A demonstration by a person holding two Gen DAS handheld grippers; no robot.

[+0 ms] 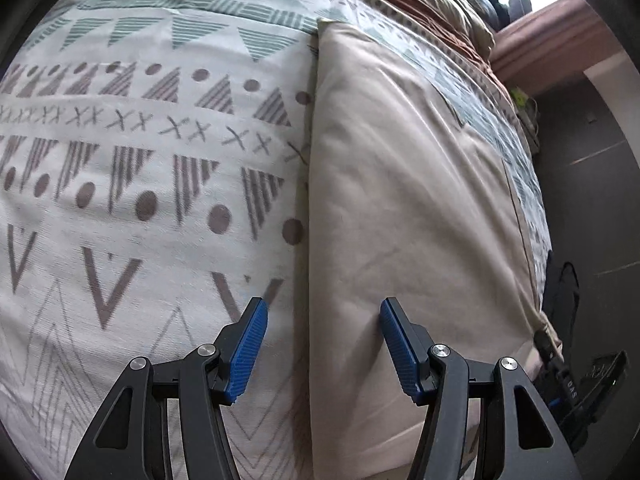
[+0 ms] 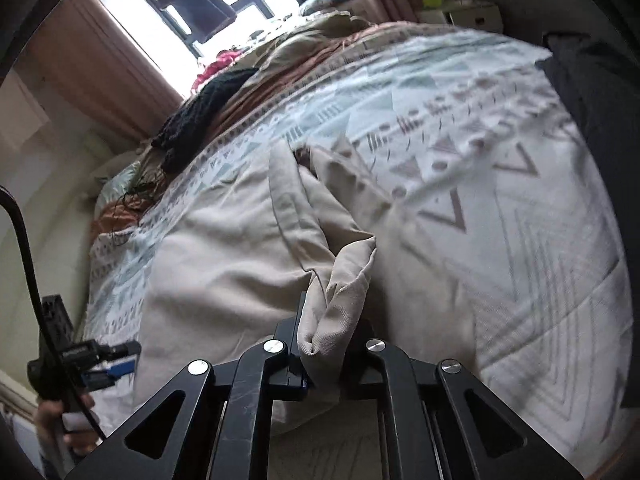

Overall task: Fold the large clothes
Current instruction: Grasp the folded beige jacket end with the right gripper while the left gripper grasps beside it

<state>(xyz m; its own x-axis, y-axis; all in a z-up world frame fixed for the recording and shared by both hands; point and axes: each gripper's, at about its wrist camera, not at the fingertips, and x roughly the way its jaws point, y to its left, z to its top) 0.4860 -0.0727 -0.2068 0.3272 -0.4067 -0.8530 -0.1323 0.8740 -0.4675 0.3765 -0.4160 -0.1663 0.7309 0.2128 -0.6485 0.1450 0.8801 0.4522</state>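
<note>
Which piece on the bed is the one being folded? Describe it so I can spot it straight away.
Start at the bed's patterned quilt, white with grey and green triangles, dots and crosses. On it lies a plain beige garment, smooth and unprinted. The right claw is shut on a bunched corner of it, and it is the only plain pale cloth on the print.

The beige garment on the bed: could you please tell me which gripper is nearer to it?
Right. The right gripper is shut on a bunched corner of the beige garment. The left gripper hangs open just above its edge, fingers not gripping it.
</note>
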